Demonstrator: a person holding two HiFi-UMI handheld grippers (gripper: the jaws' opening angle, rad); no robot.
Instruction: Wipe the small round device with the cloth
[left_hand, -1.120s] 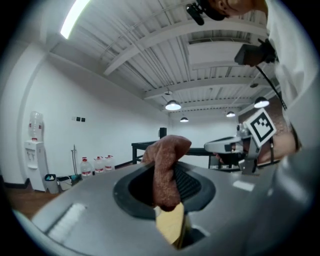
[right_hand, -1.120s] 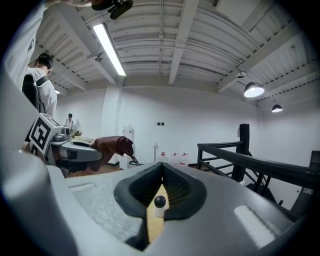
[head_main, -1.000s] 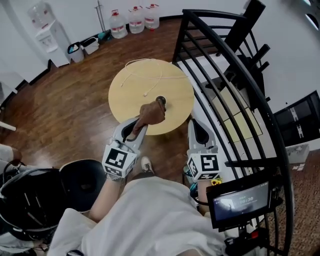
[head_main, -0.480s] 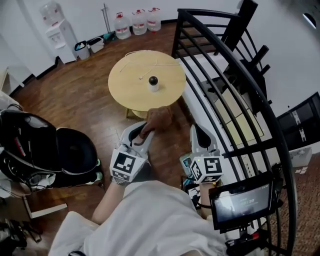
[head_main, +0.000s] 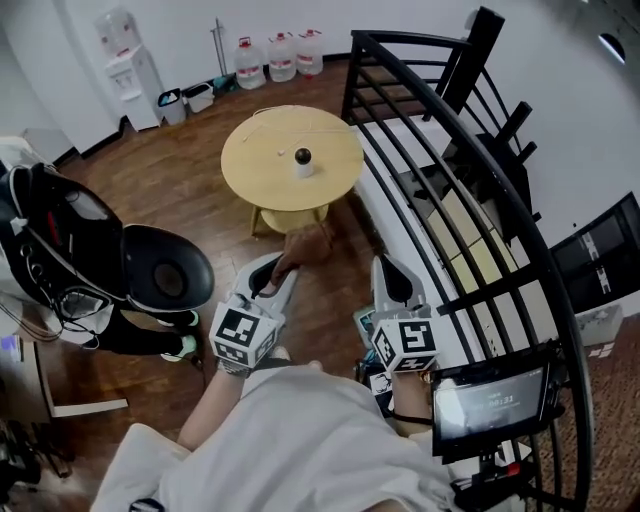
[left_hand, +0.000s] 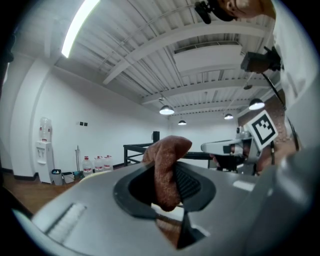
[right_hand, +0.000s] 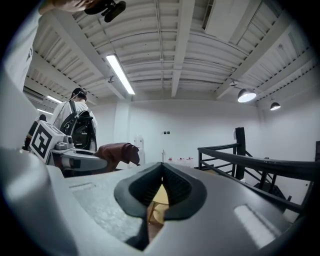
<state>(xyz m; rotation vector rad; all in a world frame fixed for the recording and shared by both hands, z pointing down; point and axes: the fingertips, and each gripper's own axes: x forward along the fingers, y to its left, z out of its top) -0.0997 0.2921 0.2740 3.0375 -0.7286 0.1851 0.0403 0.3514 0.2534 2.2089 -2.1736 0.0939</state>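
- Left gripper (head_main: 287, 265): its fingers (left_hand: 189, 183) are clamped on the brown cloth (left_hand: 167, 155), which bunches up above them.
- Right gripper (head_main: 386, 265): fingers (right_hand: 178, 188) pressed together, nothing between them.
- Small round device (head_main: 303, 159): upright on the round worktop (head_main: 255, 165), well apart from both grippers (the cloth is nowhere near touching it).
- Three water jugs (head_main: 281, 55) stand by the far wall; their contents are too small to tell.

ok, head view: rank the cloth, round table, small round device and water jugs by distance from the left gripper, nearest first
1. brown cloth: clamped at the tip of the left gripper.
2. round table: straight ahead, just beyond the cloth.
3. small round device: standing on the table, near its middle.
4. water jugs: on the floor by the far wall.
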